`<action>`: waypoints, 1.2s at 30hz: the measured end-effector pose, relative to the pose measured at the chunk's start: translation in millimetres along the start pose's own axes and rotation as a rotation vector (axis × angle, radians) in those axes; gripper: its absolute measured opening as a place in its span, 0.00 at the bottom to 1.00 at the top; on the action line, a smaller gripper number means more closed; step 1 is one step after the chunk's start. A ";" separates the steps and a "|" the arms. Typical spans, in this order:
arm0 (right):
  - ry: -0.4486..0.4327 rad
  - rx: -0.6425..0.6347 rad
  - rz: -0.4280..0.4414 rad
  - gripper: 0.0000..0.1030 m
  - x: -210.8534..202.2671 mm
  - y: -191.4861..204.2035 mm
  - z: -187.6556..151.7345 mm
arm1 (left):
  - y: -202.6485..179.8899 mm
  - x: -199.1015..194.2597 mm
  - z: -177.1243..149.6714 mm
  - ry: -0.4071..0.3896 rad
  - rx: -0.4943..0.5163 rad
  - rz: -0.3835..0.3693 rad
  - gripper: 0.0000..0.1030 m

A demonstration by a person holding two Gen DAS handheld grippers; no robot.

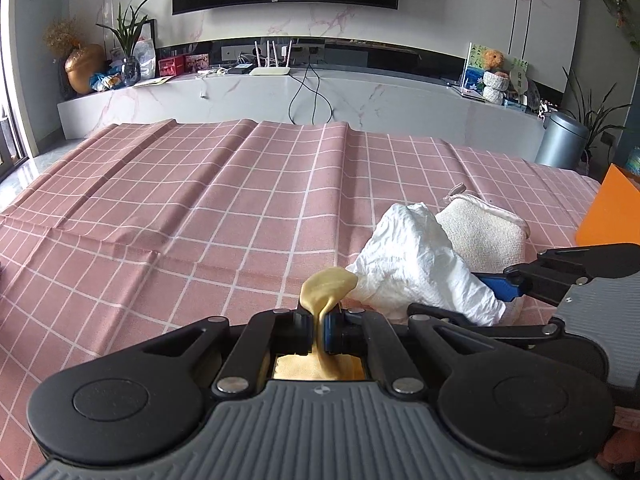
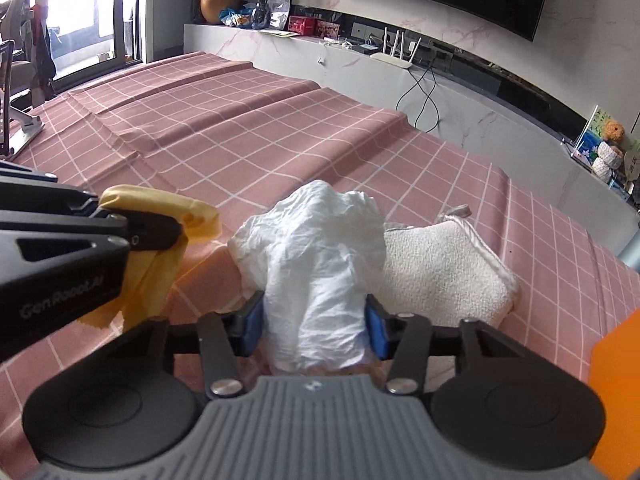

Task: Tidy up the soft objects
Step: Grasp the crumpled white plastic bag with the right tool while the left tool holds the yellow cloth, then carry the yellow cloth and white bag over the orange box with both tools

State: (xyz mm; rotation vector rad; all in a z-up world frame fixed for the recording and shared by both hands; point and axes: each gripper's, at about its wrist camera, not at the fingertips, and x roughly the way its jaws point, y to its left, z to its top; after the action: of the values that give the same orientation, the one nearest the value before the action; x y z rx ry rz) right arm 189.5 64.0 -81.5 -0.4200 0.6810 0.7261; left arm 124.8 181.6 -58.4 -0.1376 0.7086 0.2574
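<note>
My left gripper is shut on a yellow cloth, which hangs below it; both show in the right wrist view, gripper and cloth, at the left. A crumpled white cloth lies on the pink checked tablecloth. My right gripper is open with its blue pads on either side of the white cloth's near end. A cream towel pad lies just right of the white cloth. In the left wrist view the white cloth and cream pad sit at the right.
An orange box stands at the right edge of the table; it also shows in the right wrist view. A marble TV bench with clutter runs behind the table. A grey bin stands at the far right.
</note>
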 end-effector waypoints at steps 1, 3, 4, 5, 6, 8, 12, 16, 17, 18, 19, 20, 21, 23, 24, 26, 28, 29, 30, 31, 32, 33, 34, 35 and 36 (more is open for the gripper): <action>-0.003 0.003 0.006 0.28 -4.9 0.3 0.8 | 0.0 -0.7 -0.1 -0.003 0.000 0.000 0.05; -0.022 0.023 0.029 0.25 -16.0 -1.1 1.5 | -0.2 -2.7 0.4 -0.011 -0.001 -0.003 0.05; -0.030 0.033 0.041 0.25 -23.2 -2.4 2.0 | -0.3 -4.1 0.7 -0.017 0.001 -0.006 0.05; -0.035 0.039 0.043 0.24 -28.7 -3.0 2.0 | -0.6 -5.8 0.9 -0.024 0.000 -0.010 0.05; -0.044 0.049 0.046 0.23 -35.5 -4.1 1.8 | -1.0 -7.8 0.8 -0.033 0.004 -0.013 0.05; -0.064 0.079 0.051 0.23 -49.2 -6.9 1.0 | -1.9 -12.0 0.3 -0.049 0.006 -0.019 0.05; -0.097 0.127 0.042 0.23 -76.7 -13.1 -3.7 | -3.8 -24.1 0.6 -0.077 0.014 -0.035 0.05; -0.137 0.171 0.025 0.23 -107.1 -23.5 -9.7 | -8.2 -44.2 0.2 -0.105 0.022 -0.055 0.05; -0.147 0.184 0.020 0.23 -115.1 -26.2 -11.2 | -10.1 -49.7 -0.2 -0.112 0.027 -0.062 0.05; -0.156 0.194 0.014 0.23 -123.9 -29.2 -13.0 | -12.2 -55.0 -0.1 -0.117 0.030 -0.067 0.05; -0.165 0.200 0.008 0.23 -132.1 -31.6 -15.1 | -14.4 -59.9 0.4 -0.122 0.032 -0.074 0.05; -0.172 0.207 0.000 0.23 -139.7 -34.0 -17.0 | -17.1 -64.9 1.0 -0.123 0.033 -0.083 0.05; -0.179 0.217 -0.011 0.23 -148.6 -36.9 -19.4 | -19.9 -69.2 1.9 -0.124 0.032 -0.093 0.05; -0.195 0.242 -0.028 0.23 -165.1 -44.3 -24.2 | -26.6 -78.4 3.3 -0.128 0.028 -0.116 0.05; -0.207 0.257 -0.036 0.23 -174.4 -48.9 -26.7 | -30.6 -83.3 4.1 -0.133 0.029 -0.126 0.05; -0.226 0.282 -0.050 0.23 -190.9 -58.4 -32.2 | -39.7 -92.6 6.0 -0.142 0.037 -0.151 0.05; -0.247 0.298 -0.076 0.24 -208.6 -66.7 -38.2 | -52.2 -101.6 8.8 -0.153 0.056 -0.178 0.05; -0.254 0.304 -0.086 0.24 -215.7 -70.9 -41.0 | -58.9 -105.9 10.7 -0.160 0.067 -0.191 0.05; -0.261 0.312 -0.097 0.24 -223.3 -76.4 -44.1 | -66.3 -110.1 12.4 -0.168 0.080 -0.212 0.05; -0.266 0.320 -0.106 0.24 -229.6 -81.4 -47.2 | -73.2 -114.0 14.8 -0.175 0.090 -0.228 0.05; -0.269 0.326 -0.116 0.24 -235.8 -86.4 -50.6 | -81.3 -117.5 17.5 -0.184 0.102 -0.247 0.05; -0.271 0.332 -0.130 0.24 -242.0 -92.3 -54.5 | -89.2 -120.6 20.0 -0.190 0.115 -0.267 0.05; -0.271 0.335 -0.145 0.24 -247.7 -98.0 -58.5 | -97.2 -122.9 22.8 -0.196 0.129 -0.286 0.05; -0.268 0.332 -0.158 0.24 -253.2 -103.7 -62.1 | -105.5 -124.6 25.8 -0.201 0.142 -0.304 0.05; -0.265 0.328 -0.173 0.24 -258.3 -110.0 -66.0 | -115.2 -125.9 28.5 -0.205 0.159 -0.328 0.05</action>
State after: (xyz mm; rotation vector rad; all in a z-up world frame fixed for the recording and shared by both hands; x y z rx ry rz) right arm 99.1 -168.1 64.0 -0.0771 0.4947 0.4827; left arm 83.0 53.6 50.3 -0.0727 0.4905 -0.0985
